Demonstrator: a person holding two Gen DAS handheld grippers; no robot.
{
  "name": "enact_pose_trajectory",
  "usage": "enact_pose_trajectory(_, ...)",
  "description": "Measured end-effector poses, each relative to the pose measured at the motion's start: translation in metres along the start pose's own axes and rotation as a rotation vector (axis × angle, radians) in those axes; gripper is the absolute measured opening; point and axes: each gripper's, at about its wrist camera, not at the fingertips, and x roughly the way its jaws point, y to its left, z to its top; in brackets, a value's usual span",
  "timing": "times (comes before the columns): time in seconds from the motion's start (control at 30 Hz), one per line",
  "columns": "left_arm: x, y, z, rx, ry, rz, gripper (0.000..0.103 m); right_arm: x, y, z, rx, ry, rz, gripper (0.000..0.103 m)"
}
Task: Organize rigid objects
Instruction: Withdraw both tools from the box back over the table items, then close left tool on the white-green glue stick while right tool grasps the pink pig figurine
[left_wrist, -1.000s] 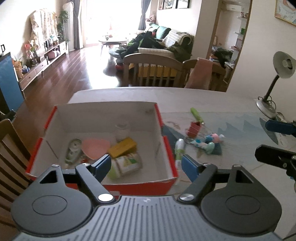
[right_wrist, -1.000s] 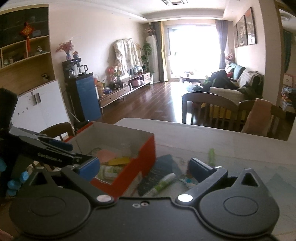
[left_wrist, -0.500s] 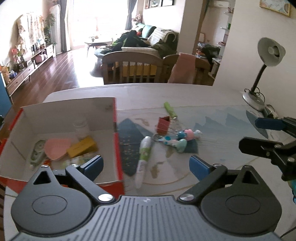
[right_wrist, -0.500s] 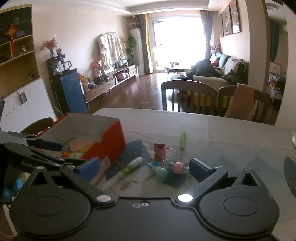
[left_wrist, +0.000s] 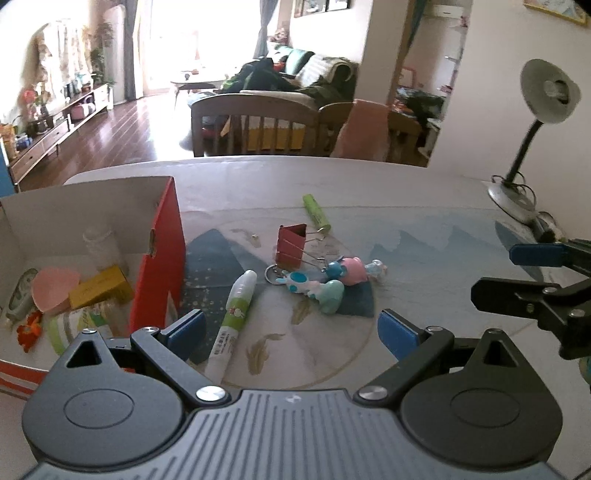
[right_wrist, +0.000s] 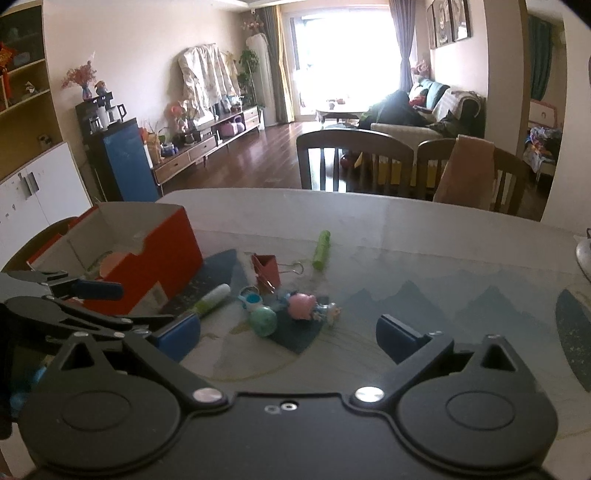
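An open cardboard box (left_wrist: 159, 251), red outside and white inside, sits at the left of the table (left_wrist: 424, 206). Inside it lie a pink heart-shaped piece (left_wrist: 55, 291), a yellow rectangular block (left_wrist: 99, 291), a pale translucent bottle (left_wrist: 99, 243) standing at the far wall, a white and green tape-like dispenser (left_wrist: 18, 299) at the left, a green-labelled container (left_wrist: 74, 325) on its side at the near edge, and a small orange thing (left_wrist: 29, 328) that is too blurred to name.

Just right of the box, on the table, lies a white pen-like tube (left_wrist: 232, 314) with a green printed label. Its long axis runs near to far, the rounded white tip at the far end leaning slightly right. Right of it sit a red binder clip (left_wrist: 291, 245), a cluster of small pastel toy figures (left_wrist: 332, 280) touching one another, and beyond them a green cylinder (left_wrist: 316, 210) lying flat, angled from far left to near right.

The left gripper (left_wrist: 288, 328) is spread wide with nothing between its blue pads (left_wrist: 186, 328), having just been opening; the tube lies just ahead of its left finger. The right gripper (right_wrist: 288, 332) also stands open and empty, near the toys.
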Motion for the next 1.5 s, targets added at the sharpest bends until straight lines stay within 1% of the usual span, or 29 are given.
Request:
enact_pose_trajectory(0.13, 0.016, -0.004, -0.002, -0.015, -0.010, 0.018, 0.100, 0.016, -0.011, 0.000, -0.017, 0.026, 0.008, 0.099)
enact_pose_trajectory(0.27, 0.030, -0.012, -0.004, 0.026, -0.025, 0.065, 0.100, 0.036, -0.020, 0.001, -0.038, 0.051, 0.008, 0.096)
enact_pose_trajectory(0.43, 0.051, -0.009, -0.008, 0.004, 0.007, 0.111, 0.100, 0.060, -0.030, 0.001, -0.057, 0.080, 0.006, 0.093)
enact_pose_trajectory(0.53, 0.062, -0.010, -0.010, 0.014, 0.013, 0.124, 0.100, 0.072, -0.035, 0.002, -0.071, 0.092, 0.011, 0.092)
enact_pose_trajectory(0.7, 0.078, -0.013, -0.011, 0.031, 0.024, 0.156, 0.099, 0.088, -0.039, 0.001, -0.097, 0.110, 0.036, 0.086)
enact_pose_trajectory(0.73, 0.080, -0.013, -0.011, 0.029, 0.024, 0.164, 0.099, 0.091, -0.040, 0.001, -0.103, 0.114, 0.038, 0.085)
enact_pose_trajectory(0.77, 0.082, -0.012, -0.011, 0.025, 0.024, 0.171, 0.096, 0.094, -0.041, 0.001, -0.109, 0.117, 0.043, 0.084)
enact_pose_trajectory(0.83, 0.087, -0.010, -0.012, 0.017, 0.032, 0.173, 0.093, 0.099, -0.041, 0.000, -0.124, 0.124, 0.050, 0.083)
enact_pose_trajectory(1.03, 0.097, -0.005, -0.012, 0.012, 0.050, 0.215, 0.093, 0.116, -0.040, 0.000, -0.162, 0.135, 0.069, 0.078)
enact_pose_trajectory(1.07, 0.099, -0.003, -0.013, 0.009, 0.056, 0.219, 0.091, 0.119, -0.040, 0.000, -0.167, 0.137, 0.071, 0.078)
enact_pose_trajectory(1.1, 0.101, -0.002, -0.014, 0.004, 0.064, 0.223, 0.085, 0.123, -0.040, 0.000, -0.172, 0.140, 0.074, 0.077)
enact_pose_trajectory(1.13, 0.104, 0.000, -0.015, -0.006, 0.078, 0.221, 0.074, 0.125, -0.041, 0.000, -0.177, 0.143, 0.078, 0.077)
enact_pose_trajectory(1.17, 0.107, 0.002, -0.015, -0.013, 0.090, 0.226, 0.067, 0.128, -0.041, 0.000, -0.184, 0.147, 0.078, 0.076)
enact_pose_trajectory(1.2, 0.110, 0.005, -0.015, -0.025, 0.105, 0.223, 0.066, 0.131, -0.041, -0.001, -0.192, 0.150, 0.078, 0.076)
enact_pose_trajectory(1.27, 0.112, 0.008, -0.016, -0.044, 0.103, 0.222, 0.066, 0.136, -0.041, -0.001, -0.206, 0.156, 0.088, 0.073)
enact_pose_trajectory(1.43, 0.113, 0.010, -0.016, -0.064, 0.111, 0.219, 0.066, 0.148, -0.038, -0.003, -0.251, 0.161, 0.114, 0.071)
enact_pose_trajectory(1.5, 0.112, 0.009, -0.016, -0.069, 0.112, 0.219, 0.062, 0.152, -0.037, -0.003, -0.265, 0.162, 0.124, 0.069)
